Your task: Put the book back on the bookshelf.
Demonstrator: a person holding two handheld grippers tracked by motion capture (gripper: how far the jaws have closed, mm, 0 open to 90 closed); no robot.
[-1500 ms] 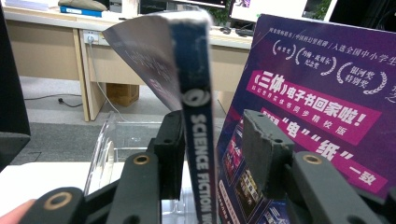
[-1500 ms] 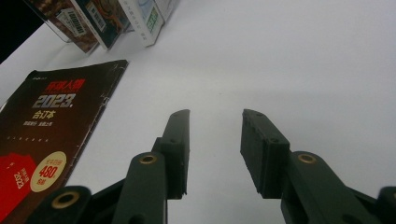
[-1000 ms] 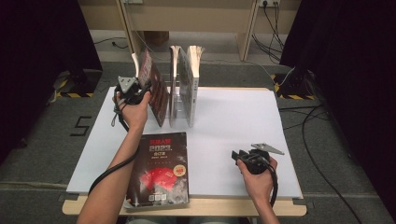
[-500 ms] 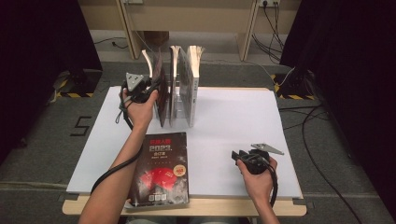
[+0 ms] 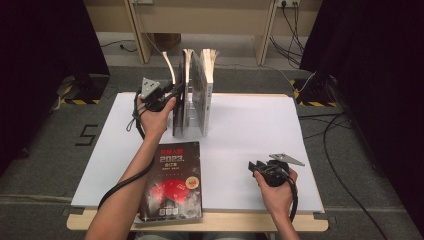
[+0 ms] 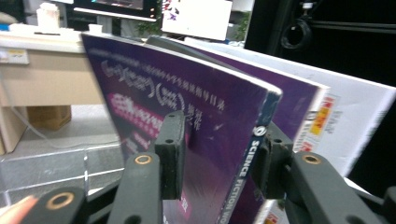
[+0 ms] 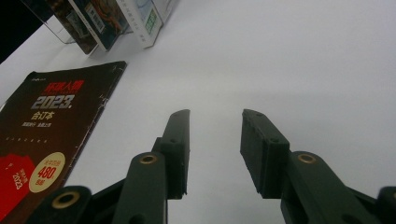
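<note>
High view: my left gripper (image 5: 167, 97) has just been opening at the purple book (image 5: 178, 107), now upright in the row, upper centre. Left gripper view: pads flank it (image 6: 205, 140), loosening. Right gripper view: my right gripper (image 7: 215, 140) gapes empty; the dark book (image 7: 42, 135), lower left, remains unshelved.

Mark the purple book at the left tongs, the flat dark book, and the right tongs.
purple book (image 6: 219, 121), left gripper view, front cover.
flat dark book (image 5: 172, 182), high view, cover centre.
right tongs (image 7: 215, 149), right gripper view, midway between the open fingertips.
</note>
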